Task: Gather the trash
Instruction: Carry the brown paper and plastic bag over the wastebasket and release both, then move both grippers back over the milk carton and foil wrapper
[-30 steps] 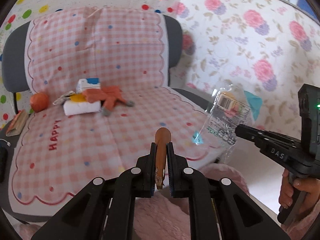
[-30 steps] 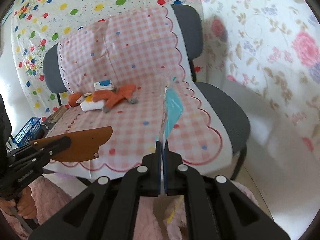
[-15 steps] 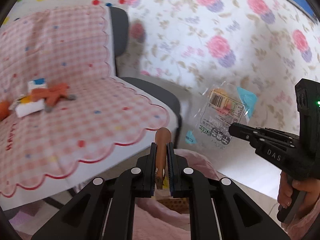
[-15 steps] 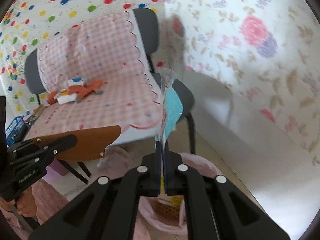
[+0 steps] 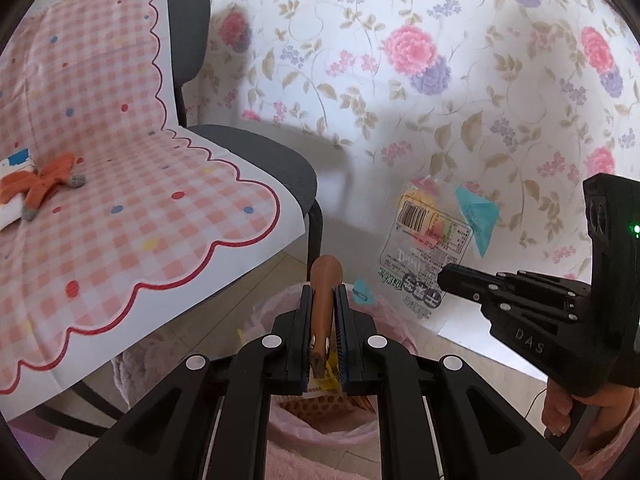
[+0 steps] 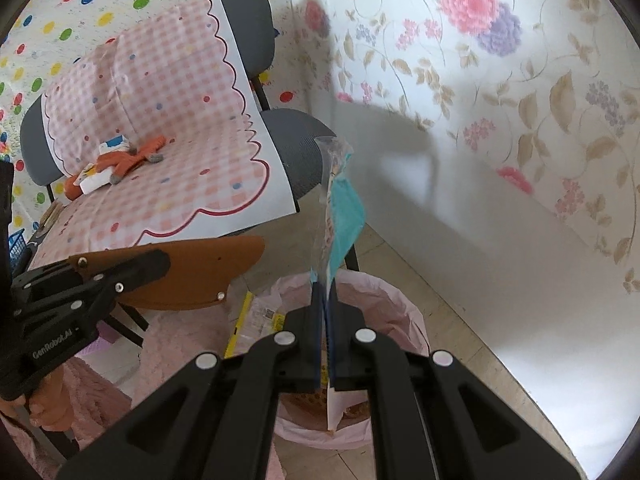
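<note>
Above the pink bin bag (image 6: 400, 312), each tool clamped: left tool (image 5: 325, 308) on brown piece (image 5: 326, 280), right tool (image 6: 323, 300) on wrapper (image 6: 340, 208).

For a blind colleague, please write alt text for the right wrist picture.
The right gripper is shut on a clear wrapper above a bin lined with a pink bag. At left, the left gripper holds a flat brown piece, with a chair under a pink checked cloth behind.
</note>
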A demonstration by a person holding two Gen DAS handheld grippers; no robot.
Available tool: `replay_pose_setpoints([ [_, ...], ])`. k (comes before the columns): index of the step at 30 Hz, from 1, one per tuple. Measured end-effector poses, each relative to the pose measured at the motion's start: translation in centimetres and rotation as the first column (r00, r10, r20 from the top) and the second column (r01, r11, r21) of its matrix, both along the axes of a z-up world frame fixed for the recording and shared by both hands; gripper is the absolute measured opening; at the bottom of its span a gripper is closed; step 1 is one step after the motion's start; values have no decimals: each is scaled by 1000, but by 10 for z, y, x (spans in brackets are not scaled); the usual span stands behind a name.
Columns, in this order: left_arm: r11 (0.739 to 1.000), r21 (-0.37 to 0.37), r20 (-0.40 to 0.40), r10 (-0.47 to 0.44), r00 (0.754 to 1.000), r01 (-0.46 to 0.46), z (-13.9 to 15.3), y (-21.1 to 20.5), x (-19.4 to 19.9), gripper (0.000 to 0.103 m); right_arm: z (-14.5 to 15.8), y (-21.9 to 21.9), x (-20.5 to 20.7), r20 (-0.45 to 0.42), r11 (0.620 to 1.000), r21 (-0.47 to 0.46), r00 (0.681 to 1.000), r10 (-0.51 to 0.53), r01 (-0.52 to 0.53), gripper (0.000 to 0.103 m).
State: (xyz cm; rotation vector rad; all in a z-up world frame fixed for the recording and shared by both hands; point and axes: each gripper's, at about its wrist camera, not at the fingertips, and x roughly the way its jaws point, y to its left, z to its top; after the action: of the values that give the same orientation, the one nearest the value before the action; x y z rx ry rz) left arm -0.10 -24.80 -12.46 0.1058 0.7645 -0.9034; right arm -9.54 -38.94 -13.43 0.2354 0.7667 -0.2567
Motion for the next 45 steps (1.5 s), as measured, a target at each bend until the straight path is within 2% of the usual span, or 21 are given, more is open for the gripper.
replay_pose_setpoints([
  [6,1000,-2,-50,8,999,-8,-9,-14,14,18,-6,-10,10,12,1000,-10,1000,-11,11,2],
  [8,1000,0,-48,17,999,-17,-8,-14,17,31,-9,-11,14,7,1000,-9,1000,-10,10,5],
  [11,1000,-4,-39,31,999,-31,-6,-10,20,39,-10,-11,15,2,1000,-24,1000,-9,9,32],
  [24,985,-22,-28,173,985,-173,9,45,33,41,28,-5,7,95,998,-54,995,-19,24,32],
  [35,968,4,9,252,968,-252,17,87,33,41,47,27,16,132,997,-65,990,53,-44,32],
  [42,936,1,39,351,935,-352,27,127,46,45,56,49,41,147,991,-71,981,125,-116,32],
  [45,911,-2,43,413,910,-413,31,151,58,46,60,61,58,143,984,-80,975,170,-160,32],
])
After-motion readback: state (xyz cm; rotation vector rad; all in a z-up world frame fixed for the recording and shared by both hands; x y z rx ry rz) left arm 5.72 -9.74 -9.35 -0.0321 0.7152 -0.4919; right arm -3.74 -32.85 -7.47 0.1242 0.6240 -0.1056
